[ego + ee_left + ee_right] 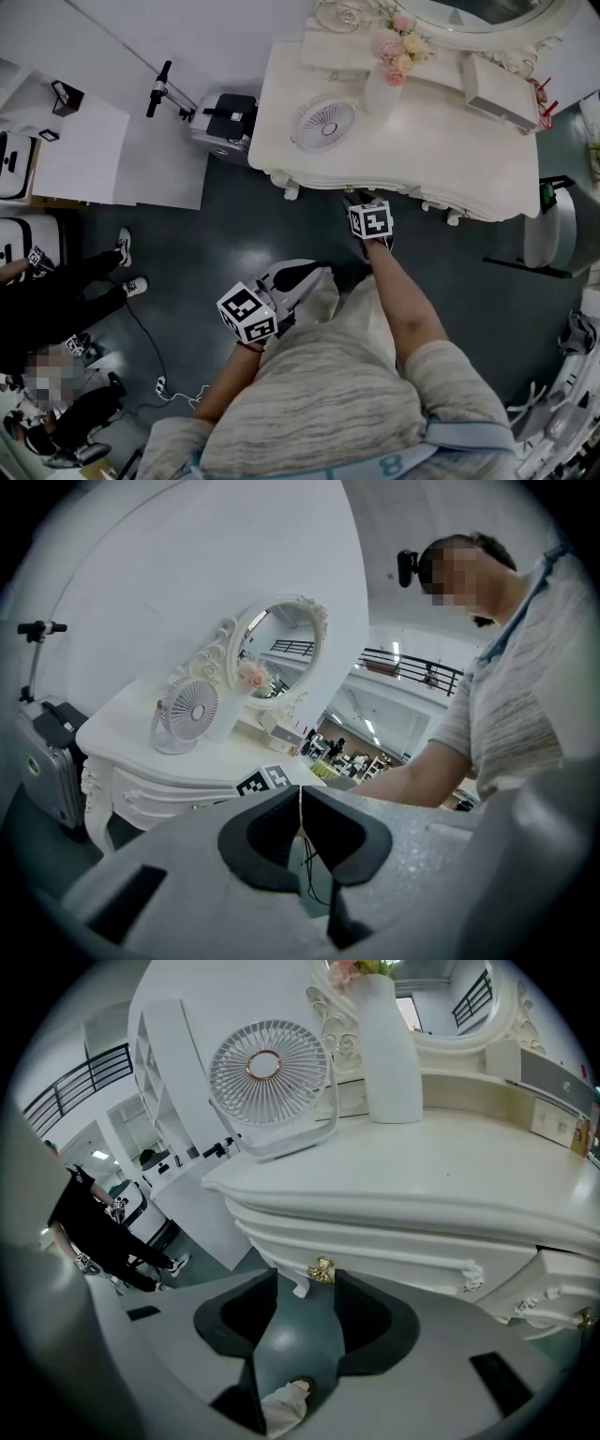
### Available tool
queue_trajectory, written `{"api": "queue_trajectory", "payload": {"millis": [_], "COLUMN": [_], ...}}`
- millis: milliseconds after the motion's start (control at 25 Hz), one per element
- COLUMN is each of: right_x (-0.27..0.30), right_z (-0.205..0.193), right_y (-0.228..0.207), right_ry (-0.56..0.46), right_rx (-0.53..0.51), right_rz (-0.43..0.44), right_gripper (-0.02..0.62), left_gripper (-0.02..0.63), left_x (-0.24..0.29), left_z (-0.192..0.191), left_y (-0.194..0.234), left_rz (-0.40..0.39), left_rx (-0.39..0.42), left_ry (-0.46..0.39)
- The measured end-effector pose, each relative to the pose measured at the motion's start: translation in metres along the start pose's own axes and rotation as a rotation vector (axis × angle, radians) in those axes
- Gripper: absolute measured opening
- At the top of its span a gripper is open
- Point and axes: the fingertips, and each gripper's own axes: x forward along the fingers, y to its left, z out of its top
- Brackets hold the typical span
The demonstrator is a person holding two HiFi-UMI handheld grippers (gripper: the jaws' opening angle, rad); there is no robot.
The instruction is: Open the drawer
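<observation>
both right gripper [305,1281] jaws apart, gold knob [322,1269] at tips

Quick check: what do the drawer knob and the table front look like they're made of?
Knob: probably brass-toned metal, going by the shiny gold glints, though it could be plated plastic. Table front: likely painted wood with a glossy cream-white finish, shown by the carved mouldings and soft highlights.

Floor [234,225] before dressing table [441,141] open; gold knob [322,1269] clear from front; fan [267,1077], vase [389,1049] crowd tabletop above.
</observation>
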Motion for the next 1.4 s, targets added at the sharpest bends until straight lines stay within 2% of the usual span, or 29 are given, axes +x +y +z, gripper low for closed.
{"api": "queue_trajectory", "payload": {"millis": [760, 1080, 1200, 1400], "right_x": [0.052, 0.061, 0.062, 0.062], "right_z": [-0.012, -0.011, -0.012, -0.012], "right_y": [-0.016, -0.017, -0.019, -0.02], "right_ry": [0.068, 0.09, 0.104, 0.121], "right_rx": [0.048, 0.018, -0.004, -0.023], "right_rz": [-0.043, -0.05, -0.06, -0.071], "right_gripper": [0.154, 0.153, 0.126, 0.121], "left_gripper": [0.017, 0.017, 0.017, 0.017], "left_x": [-0.01, -0.01, -0.01, -0.01], "left_z": [-0.02, -0.028, -0.03, -0.031], "left_y": [0.027, 0.028, 0.028, 0.029], "left_rz": [0.063, 0.065, 0.064, 0.058], "left_rx": [-0.071, -0.099, -0.101, -0.105], "left_ry": [0.027, 0.031, 0.028, 0.026]}}
